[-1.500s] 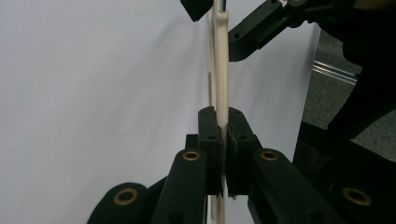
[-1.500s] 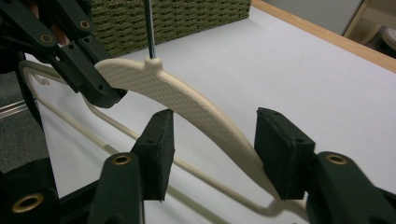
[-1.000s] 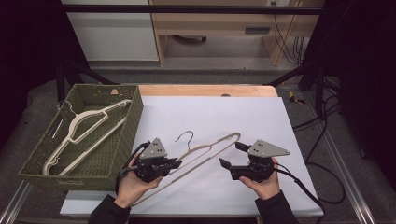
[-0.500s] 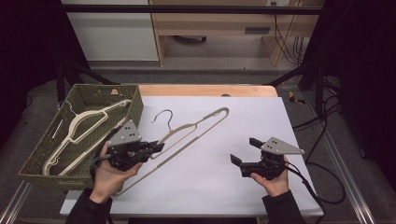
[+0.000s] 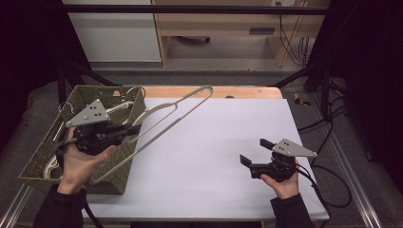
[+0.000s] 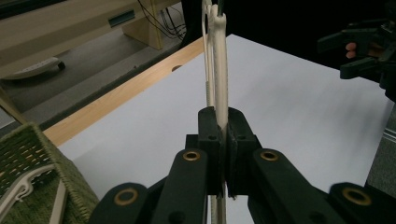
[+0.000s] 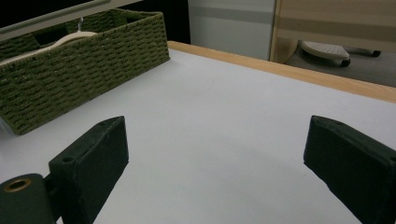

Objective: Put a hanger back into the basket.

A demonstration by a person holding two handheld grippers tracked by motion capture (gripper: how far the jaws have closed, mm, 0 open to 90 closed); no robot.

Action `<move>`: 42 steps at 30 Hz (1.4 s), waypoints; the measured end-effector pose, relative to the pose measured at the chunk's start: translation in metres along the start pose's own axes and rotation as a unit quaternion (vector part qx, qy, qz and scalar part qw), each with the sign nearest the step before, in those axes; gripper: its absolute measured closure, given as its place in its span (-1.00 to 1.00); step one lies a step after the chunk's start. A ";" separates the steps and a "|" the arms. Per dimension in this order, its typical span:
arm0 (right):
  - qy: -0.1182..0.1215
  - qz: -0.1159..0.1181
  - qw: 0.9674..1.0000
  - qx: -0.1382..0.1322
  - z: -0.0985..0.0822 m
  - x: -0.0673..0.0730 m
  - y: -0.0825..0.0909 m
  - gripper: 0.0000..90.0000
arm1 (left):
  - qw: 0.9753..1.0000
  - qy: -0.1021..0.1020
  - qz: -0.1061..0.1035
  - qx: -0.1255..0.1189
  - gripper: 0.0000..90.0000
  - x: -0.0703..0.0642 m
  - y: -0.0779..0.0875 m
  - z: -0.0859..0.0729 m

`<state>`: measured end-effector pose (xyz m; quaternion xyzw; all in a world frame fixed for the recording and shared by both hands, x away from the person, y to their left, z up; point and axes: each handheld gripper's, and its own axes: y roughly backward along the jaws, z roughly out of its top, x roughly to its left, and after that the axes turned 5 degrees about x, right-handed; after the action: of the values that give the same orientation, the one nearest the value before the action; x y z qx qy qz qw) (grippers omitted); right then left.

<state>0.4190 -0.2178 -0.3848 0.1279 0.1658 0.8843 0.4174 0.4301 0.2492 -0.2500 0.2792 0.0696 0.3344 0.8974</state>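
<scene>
Over the left edge of the white worktop point(image 5: 228, 137) my left gripper point(image 5: 130, 129) clamps the cream plastic hanger point(image 5: 166, 116) by its bar, lifted above the green woven basket point(image 5: 121, 173) for dropping in, I judge; my right gripper point(image 5: 254, 153), jaws just opened wide and empty, rests near the front right corner.

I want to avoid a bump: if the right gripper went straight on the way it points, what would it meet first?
Probably bare white table surface, with the open right gripper empty. Farther along, likely the green woven basket; depth is unclear.
</scene>
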 end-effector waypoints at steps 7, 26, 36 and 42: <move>-0.003 -0.004 1.000 -0.001 0.000 -0.003 0.003 -0.85 | 1.000 0.008 0.017 0.002 0.93 0.034 0.014 -0.006; -0.008 0.001 1.000 0.001 0.000 -0.002 0.001 -0.86 | 0.997 0.037 0.057 0.023 0.93 0.108 0.029 -0.046; -0.007 0.000 1.000 -0.001 0.000 -0.003 0.001 -0.86 | 0.995 0.061 0.075 0.032 0.92 0.137 0.039 -0.071; -0.005 -0.001 1.000 -0.001 0.000 -0.003 0.002 -0.87 | 0.994 0.072 0.080 0.026 0.93 0.147 0.045 -0.081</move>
<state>0.4197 -0.2217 -0.3840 0.1321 0.1633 0.8832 0.4194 0.4927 0.4076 -0.2836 0.2822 0.1201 0.4224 0.8530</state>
